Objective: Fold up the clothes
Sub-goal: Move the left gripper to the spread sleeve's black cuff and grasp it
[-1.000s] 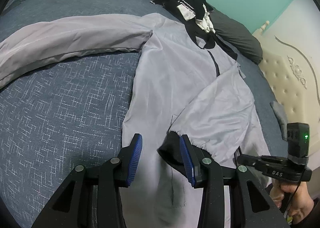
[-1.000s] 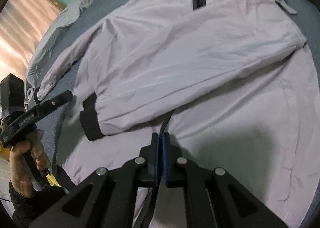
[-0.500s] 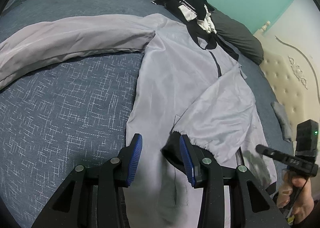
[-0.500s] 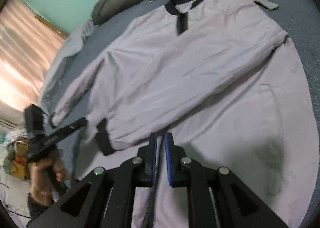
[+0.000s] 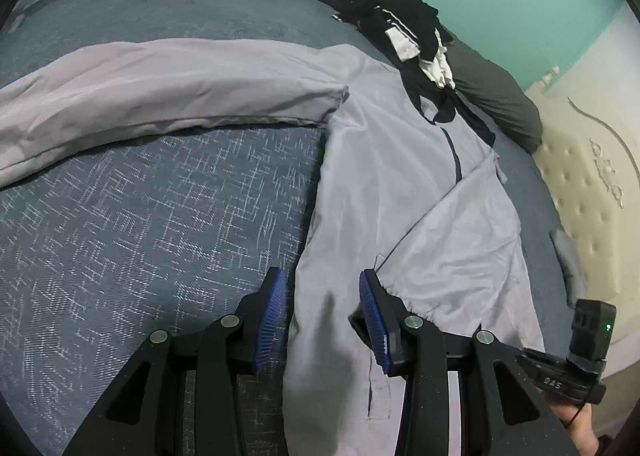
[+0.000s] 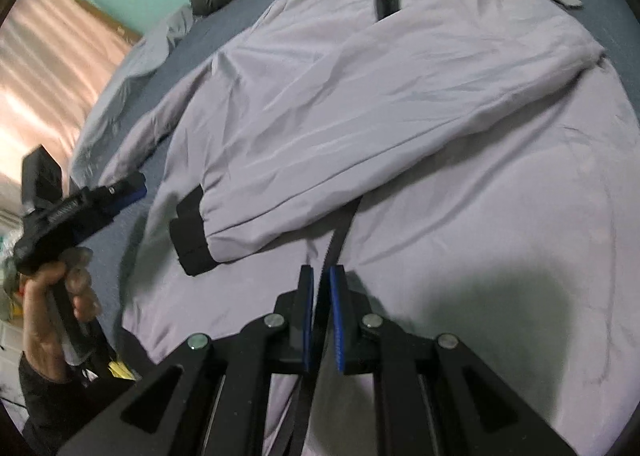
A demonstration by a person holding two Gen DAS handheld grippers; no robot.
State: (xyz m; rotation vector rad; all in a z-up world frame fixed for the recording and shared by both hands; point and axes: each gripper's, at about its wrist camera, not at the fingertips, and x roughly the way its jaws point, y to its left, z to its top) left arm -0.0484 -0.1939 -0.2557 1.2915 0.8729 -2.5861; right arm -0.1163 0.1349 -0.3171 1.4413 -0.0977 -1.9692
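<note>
A light grey jacket (image 6: 400, 103) with black collar, cuffs and zipper lies face up on the bed. One sleeve is folded across the chest, its black cuff (image 6: 192, 236) near the hem. The other sleeve (image 5: 160, 95) stretches out over the bedspread. My left gripper (image 5: 322, 276) hovers open over the jacket's side edge, with nothing between its pads; the folded sleeve's cuff lies just behind its right finger. My right gripper (image 6: 321, 270) hangs above the zipper line, shut to a narrow slit and pinching nothing.
The bed has a blue patterned bedspread (image 5: 140, 236). A pile of dark and white clothes (image 5: 400, 23) and a dark grey pillow (image 5: 500, 95) lie beyond the collar. A cream tufted headboard (image 5: 580, 183) borders one side. A hand (image 6: 52, 296) grips the left tool.
The left gripper has drifted sideways, so the black cuff now sits behind its right finger rather than at the pad. The right gripper's pads have parted a sliver and come off the zipper.
</note>
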